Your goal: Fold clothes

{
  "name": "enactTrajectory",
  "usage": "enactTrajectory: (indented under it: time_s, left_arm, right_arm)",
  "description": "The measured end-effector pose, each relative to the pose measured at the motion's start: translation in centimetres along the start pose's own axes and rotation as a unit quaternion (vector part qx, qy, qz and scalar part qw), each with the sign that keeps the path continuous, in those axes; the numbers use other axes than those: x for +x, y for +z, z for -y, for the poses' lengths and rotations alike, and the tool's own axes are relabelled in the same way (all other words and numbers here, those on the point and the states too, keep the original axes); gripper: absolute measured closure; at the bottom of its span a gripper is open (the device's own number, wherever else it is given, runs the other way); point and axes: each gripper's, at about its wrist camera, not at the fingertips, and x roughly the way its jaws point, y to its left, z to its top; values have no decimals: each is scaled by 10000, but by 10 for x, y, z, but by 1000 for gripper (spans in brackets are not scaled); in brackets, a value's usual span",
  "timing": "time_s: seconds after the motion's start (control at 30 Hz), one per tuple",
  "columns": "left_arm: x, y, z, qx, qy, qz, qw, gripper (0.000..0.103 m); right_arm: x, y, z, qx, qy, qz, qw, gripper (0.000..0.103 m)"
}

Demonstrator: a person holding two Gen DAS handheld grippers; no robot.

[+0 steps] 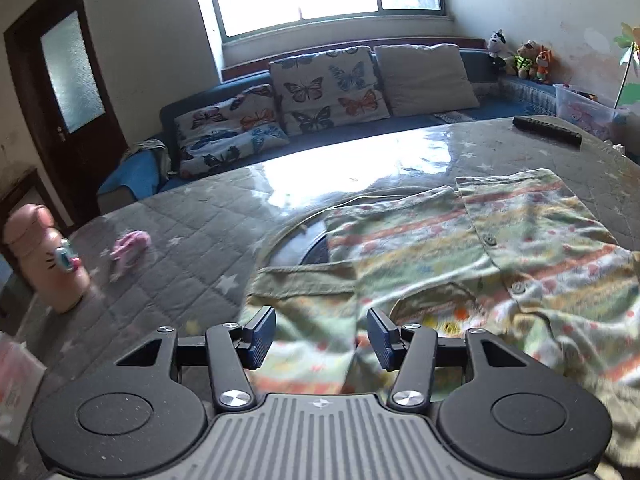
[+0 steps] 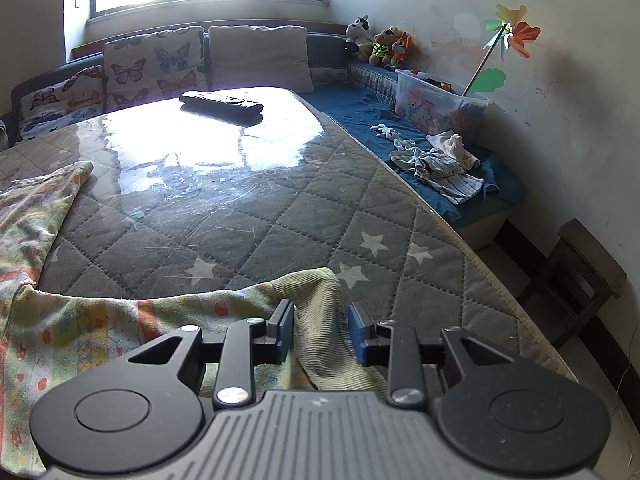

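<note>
No readable text, brand, number or sign in either view. Pink bottle [image 1: 44, 256] at the left of the left wrist view has only a drawn face with whiskers, no letters. Clear plastic box [image 2: 436, 108] by the wall in the right wrist view carries a cartoon bear print, any lettering too small to read; remote [image 2: 221, 104] button marks are lost in glare.

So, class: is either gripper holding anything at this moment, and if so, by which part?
Nothing is held. The left gripper stands open above the patterned shirt. The shirt's ribbed cuff lies between the right gripper pads, which are apart from it.
</note>
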Motion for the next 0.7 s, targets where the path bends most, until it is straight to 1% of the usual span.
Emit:
enactTrajectory:
  time_s: [0.07,0.1,0.17,0.2,0.27,0.37,0.4,0.47,0.53,0.7]
  left_arm:
    - [19,7,4,15,-87,-58,9999,51]
    - [28,10,6,25,-119,-103,9999,55]
    - [47,15,10,45,-183,-193,9996,55]
    - [53,14,12,63,-182,-221,9996,56]
    - [66,15,14,71,-151,-297,9994,61]
    - [80,13,14,44,-110,-427,9990,80]
    - [82,12,13,27,-119,-466,9988,87]
    - [79,9,11,-13,-162,-417,9990,92]
    - [71,8,6,-63,-109,-313,9994,98]
    - [45,9,-19,-404,141,-27,9991,99]
  right_arm:
    - [0,0,0,8,-1,0,10000,71]
    - [1,0,1,14,-3,-1,10000,71]
    - [1,0,1,24,-4,0,10000,69]
    - [1,0,2,34,-3,1,10000,69]
    - [1,0,2,44,-1,3,10000,69]
    - [1,0,2,52,1,5,10000,68]
    - [1,0,2,53,3,4,10000,68]
    - [2,0,2,55,8,4,10000,67]
    - [2,0,2,54,9,5,10000,67]
    - [3,0,3,56,9,11,10000,67]
